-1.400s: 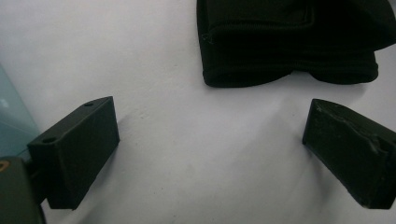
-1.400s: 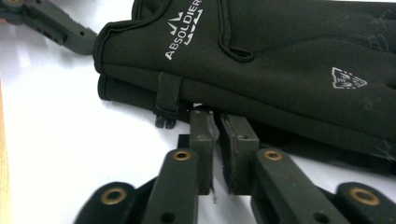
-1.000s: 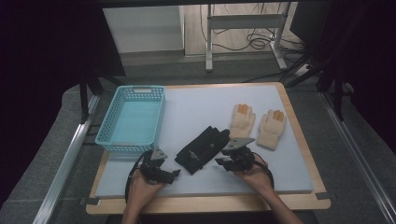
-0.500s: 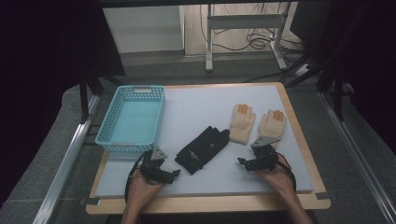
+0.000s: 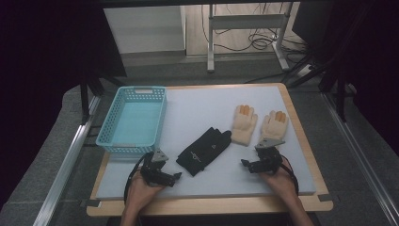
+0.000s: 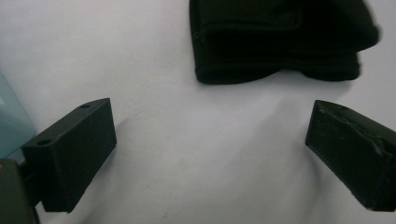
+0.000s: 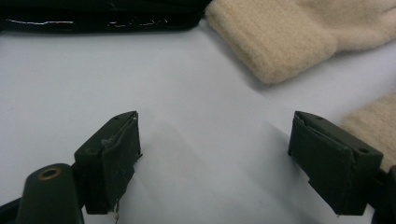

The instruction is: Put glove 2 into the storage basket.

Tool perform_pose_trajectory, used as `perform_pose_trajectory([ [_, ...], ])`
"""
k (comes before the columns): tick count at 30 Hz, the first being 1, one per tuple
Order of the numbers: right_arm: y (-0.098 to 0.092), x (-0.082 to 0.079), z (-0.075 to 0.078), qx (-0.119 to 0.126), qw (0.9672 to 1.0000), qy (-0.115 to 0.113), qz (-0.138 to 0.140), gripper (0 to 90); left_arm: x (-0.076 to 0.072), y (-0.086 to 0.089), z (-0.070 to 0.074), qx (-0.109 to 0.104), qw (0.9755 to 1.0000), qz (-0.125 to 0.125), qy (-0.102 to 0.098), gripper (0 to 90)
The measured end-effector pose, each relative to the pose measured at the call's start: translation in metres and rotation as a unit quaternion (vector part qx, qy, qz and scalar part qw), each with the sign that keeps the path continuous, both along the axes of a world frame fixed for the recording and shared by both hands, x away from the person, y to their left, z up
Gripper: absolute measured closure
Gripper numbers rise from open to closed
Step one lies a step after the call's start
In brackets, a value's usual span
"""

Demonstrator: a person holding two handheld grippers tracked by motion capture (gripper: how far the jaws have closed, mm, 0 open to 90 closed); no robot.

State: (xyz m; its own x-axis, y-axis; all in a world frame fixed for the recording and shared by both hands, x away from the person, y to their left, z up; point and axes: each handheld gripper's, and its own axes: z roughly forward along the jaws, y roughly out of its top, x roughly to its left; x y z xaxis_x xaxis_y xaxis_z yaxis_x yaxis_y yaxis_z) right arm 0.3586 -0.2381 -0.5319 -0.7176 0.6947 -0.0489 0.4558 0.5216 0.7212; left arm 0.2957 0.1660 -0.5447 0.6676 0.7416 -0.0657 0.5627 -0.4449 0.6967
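While both pairs of tongs rest low over the near part of the bench (image 5: 291,181), each stands apart with nothing between its jaws: the left tongs (image 5: 176,176) show two black jaws spread wide over bare white surface in the left gripper view, and the right tongs (image 5: 244,163) have just been opening, their jaws likewise wide over bare surface in the right gripper view. Between the two hands lies the black glove (image 5: 203,150), flat on the bench, its long axis slanting from near-left to far-right, cuff end toward the near-left and fingers toward the far-right, where they come up just beside the cuff of the left cream glove (image 5: 244,124). From the left tongs the black glove's near end lies just ahead and slightly right, close in front of the jaws (image 6: 280,42); from the right tongs it lies off to the left, with clear bench between. So the left hand looks the nearer one to take the black glove, by its cuff end. The right cream glove (image 5: 274,126) lies just beyond the right tongs, its cuff close by the right jaw in that gripper's view (image 7: 373,126). Farther left, the blue basket (image 5: 107,139) stands empty at the bench's left edge, just beyond the left hand.
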Motion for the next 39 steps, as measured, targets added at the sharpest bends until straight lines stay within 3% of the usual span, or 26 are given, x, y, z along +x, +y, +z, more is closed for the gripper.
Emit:
perform_pose_trajectory([
  [3,0.0,0.0,0.0,0.0,1.0,-0.001,-0.001,16.4,-0.002,-0.002,0.008,-0.017,0.9998,-0.008,0.0,1.1],
  [7,0.0,0.0,0.0,0.0,1.0,-0.001,-0.001,16.4,0.0,-0.011,0.02,-0.022,0.9994,-0.025,-0.001,0.0],
  [13,0.0,-0.001,0.0,-0.001,1.0,-0.002,-0.001,16.3,0.016,-0.036,0.041,-0.029,0.9986,-0.045,-0.005,0.0],
  [17,0.0,-0.001,0.0,-0.001,1.0,-0.002,-0.001,16.3,0.036,-0.06,0.049,-0.001,0.9985,-0.054,0.004,0.0],
  [25,0.0,-0.001,0.0,-0.001,1.0,-0.002,-0.001,16.3,0.065,-0.106,0.039,0.032,0.997,-0.066,0.025,0.0],
  [28,0.0,-0.001,0.0,-0.001,1.0,-0.002,-0.001,16.3,0.071,-0.116,0.033,0.053,0.9969,-0.054,0.022,0.0],
  [30,0.0,-0.001,0.0,-0.001,1.0,-0.003,0.0,16.3,0.076,-0.119,0.028,0.079,0.9959,-0.041,0.017,0.0],
  [32,0.0,-0.001,0.0,-0.001,1.0,-0.003,-0.001,16.3,0.082,-0.118,0.024,0.091,0.9946,-0.04,0.028,0.0],
  [36,0.0,-0.001,0.0,-0.001,1.0,-0.002,-0.001,16.3,0.093,-0.11,0.015,0.056,0.995,-0.048,0.067,0.0],
  [39,0.0,-0.001,0.0,-0.001,1.0,-0.003,-0.001,16.3,0.09,-0.11,0.015,0.051,0.9952,-0.047,0.069,0.0],
])
